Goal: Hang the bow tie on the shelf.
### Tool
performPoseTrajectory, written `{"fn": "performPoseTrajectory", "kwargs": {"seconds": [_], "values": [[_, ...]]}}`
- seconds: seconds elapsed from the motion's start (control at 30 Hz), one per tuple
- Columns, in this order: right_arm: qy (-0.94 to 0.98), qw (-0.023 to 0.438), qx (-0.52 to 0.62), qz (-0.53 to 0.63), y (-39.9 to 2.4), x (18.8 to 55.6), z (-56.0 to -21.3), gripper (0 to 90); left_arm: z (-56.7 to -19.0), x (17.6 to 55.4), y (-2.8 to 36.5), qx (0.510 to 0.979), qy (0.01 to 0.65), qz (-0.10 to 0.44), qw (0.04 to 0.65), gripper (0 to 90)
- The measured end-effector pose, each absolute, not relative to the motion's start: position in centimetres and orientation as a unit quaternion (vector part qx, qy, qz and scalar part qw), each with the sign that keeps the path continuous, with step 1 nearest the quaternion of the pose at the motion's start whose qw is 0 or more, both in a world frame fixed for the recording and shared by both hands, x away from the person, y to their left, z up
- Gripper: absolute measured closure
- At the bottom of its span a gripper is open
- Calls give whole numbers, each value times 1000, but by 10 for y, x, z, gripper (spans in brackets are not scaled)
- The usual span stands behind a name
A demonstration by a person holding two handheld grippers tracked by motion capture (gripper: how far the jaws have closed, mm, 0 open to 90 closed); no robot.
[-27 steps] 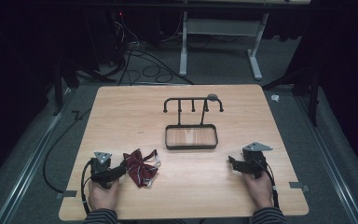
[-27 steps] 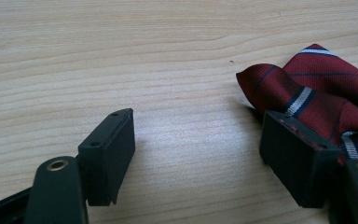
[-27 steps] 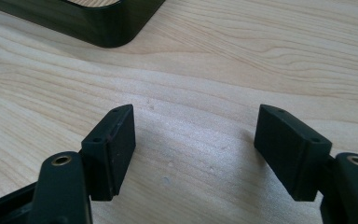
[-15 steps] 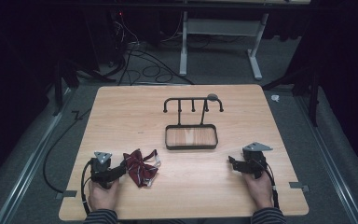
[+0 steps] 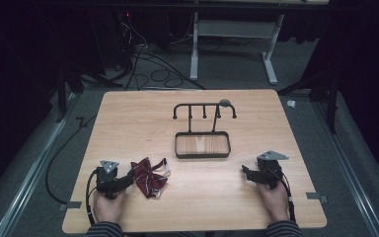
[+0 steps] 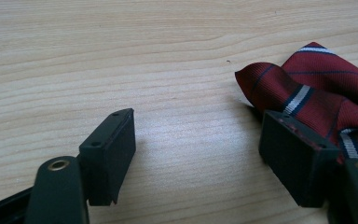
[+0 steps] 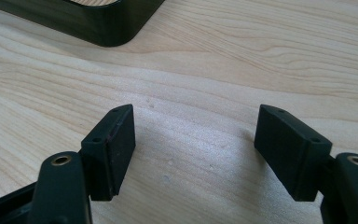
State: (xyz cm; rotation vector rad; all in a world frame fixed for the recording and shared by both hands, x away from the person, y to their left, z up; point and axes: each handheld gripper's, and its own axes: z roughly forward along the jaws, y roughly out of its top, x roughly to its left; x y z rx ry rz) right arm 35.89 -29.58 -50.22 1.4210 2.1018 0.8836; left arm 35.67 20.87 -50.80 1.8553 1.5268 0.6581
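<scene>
Still no change: both claws, left (image 5: 128, 178) and right (image 5: 245, 172), spread apart; bow tie (image 5: 149, 176) beside left claw.

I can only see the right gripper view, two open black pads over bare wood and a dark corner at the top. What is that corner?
Observer: It's the tray base of a black rack with hooks, mid-table.
Operator: Anything else on the table?
Observer: A dark red striped bow tie lies near the front left.
Operator: Is the left claw holding it?
Observer: No. The left claw is open, one pad right beside the tie.
</scene>
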Motion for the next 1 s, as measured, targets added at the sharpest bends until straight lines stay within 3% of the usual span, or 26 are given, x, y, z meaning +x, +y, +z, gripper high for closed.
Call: {"fn": "performPoseTrajectory", "kwargs": {"seconds": [0.57, 1.0], "values": [[761, 225, 516, 321, -296, 358, -502, 301, -490, 346, 211, 717, 555, 240, 347, 345], [762, 226, 515, 321, -297, 358, -502, 300, -467, 350, 181, 751, 490, 206, 391, 369]]}}
